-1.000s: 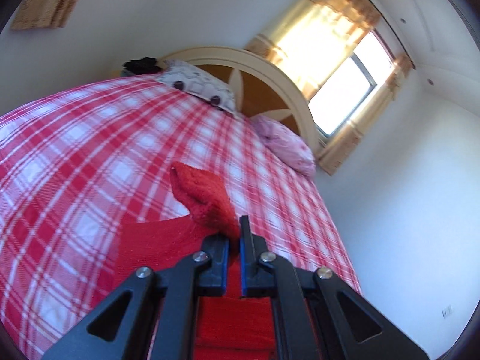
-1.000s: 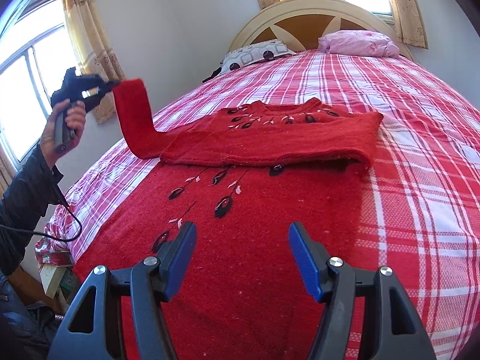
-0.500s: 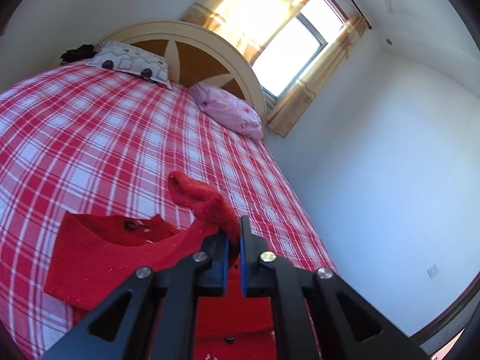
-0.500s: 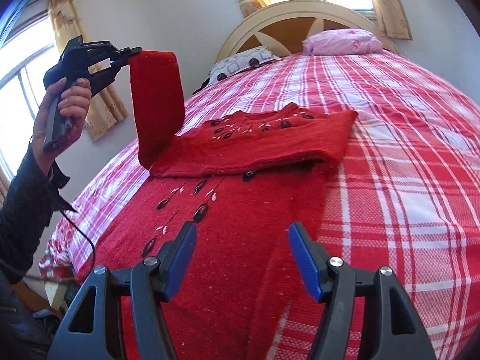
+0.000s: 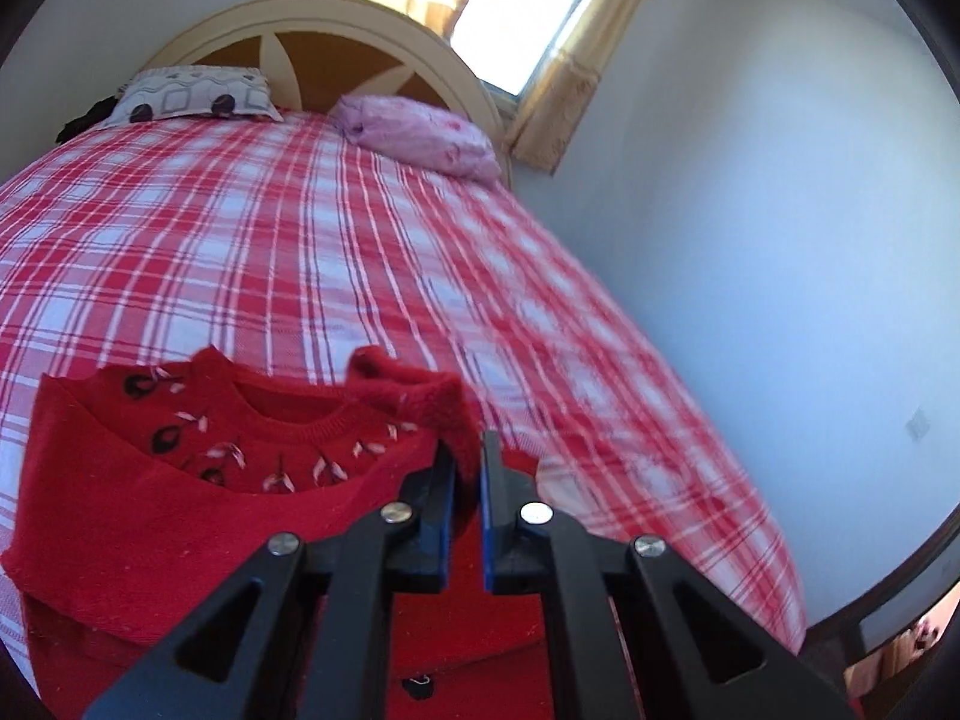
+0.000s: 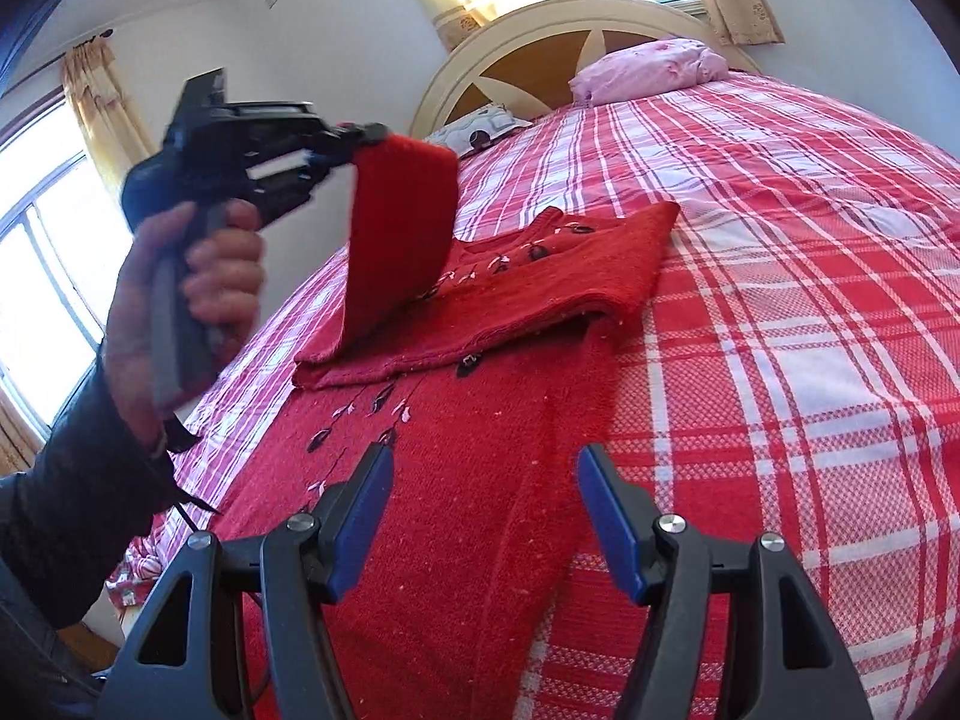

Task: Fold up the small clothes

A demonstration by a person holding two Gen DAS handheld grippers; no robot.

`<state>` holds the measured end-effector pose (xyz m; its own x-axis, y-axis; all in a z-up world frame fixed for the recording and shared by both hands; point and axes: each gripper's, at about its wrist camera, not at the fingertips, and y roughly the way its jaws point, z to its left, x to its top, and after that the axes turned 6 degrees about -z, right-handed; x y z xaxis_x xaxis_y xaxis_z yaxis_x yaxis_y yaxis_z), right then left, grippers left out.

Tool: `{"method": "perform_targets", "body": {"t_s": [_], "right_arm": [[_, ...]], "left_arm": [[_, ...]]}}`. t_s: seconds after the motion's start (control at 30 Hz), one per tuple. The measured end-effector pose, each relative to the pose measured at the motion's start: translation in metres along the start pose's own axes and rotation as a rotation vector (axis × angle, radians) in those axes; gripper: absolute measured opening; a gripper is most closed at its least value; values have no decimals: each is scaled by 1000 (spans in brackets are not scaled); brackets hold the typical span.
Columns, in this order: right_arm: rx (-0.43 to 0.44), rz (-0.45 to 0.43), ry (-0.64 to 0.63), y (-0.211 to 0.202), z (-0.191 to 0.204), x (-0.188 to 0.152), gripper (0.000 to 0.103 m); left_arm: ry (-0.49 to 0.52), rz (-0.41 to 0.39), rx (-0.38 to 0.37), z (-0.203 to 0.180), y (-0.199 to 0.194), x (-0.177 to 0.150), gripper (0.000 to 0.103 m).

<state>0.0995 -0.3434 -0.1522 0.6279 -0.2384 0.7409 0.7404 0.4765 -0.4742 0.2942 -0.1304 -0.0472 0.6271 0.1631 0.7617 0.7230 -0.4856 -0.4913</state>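
My left hand-held gripper (image 5: 467, 468) is clamped on the sleeve (image 6: 399, 240) of the red sweater (image 6: 480, 450), lifted above the bed (image 6: 810, 240); my right hand-held gripper (image 6: 480, 516) hangs open over the hem; the cuff could slip out mid-swing, since only its edge is pinched.

Plaid bedspread (image 6: 810, 312) lies bare right of the red sweater (image 6: 456, 480) and far toward the two pillows. Raised sleeve (image 6: 399, 240), pinched in the left gripper (image 6: 345, 141), blocks the left side.
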Motion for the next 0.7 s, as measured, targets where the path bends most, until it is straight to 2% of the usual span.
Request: {"method": "perform_targets", "body": {"t_s": [0.03,0.1,0.17,0.23,0.37,0.43,0.47,0.6,0.7], "right_arm": [[-3,4,1,2,-1,-1,64],[-9,8,-2,4,-3,-3,64],[-18,9,-5,6,-4,-5,64],[-22,7,-11,6,-6,-7,64],[-22,2,-17,6,-9,-8,64],[-15,2,-15,6,-12,-9,64],[-14,-2,-13,6,-13,-8,64],[-27,-8,4,4,-17,-6,64],[-29,-17,27,-1,-18,4,64]], "left_arm": [[10,19,12,-3,5,-4,12],[42,85,-3,-10,16,-13,18],[84,118,-18,-19,16,-21,32],[149,106,-8,-27,8,-25,65],[268,25,3,-27,-22,-31,82],[310,8,56,-15,-27,-32,98],[328,-11,98,-3,-35,-35,99],[375,-16,268,47,-45,-45,100],[401,-44,476,96,-59,-53,100]]}}
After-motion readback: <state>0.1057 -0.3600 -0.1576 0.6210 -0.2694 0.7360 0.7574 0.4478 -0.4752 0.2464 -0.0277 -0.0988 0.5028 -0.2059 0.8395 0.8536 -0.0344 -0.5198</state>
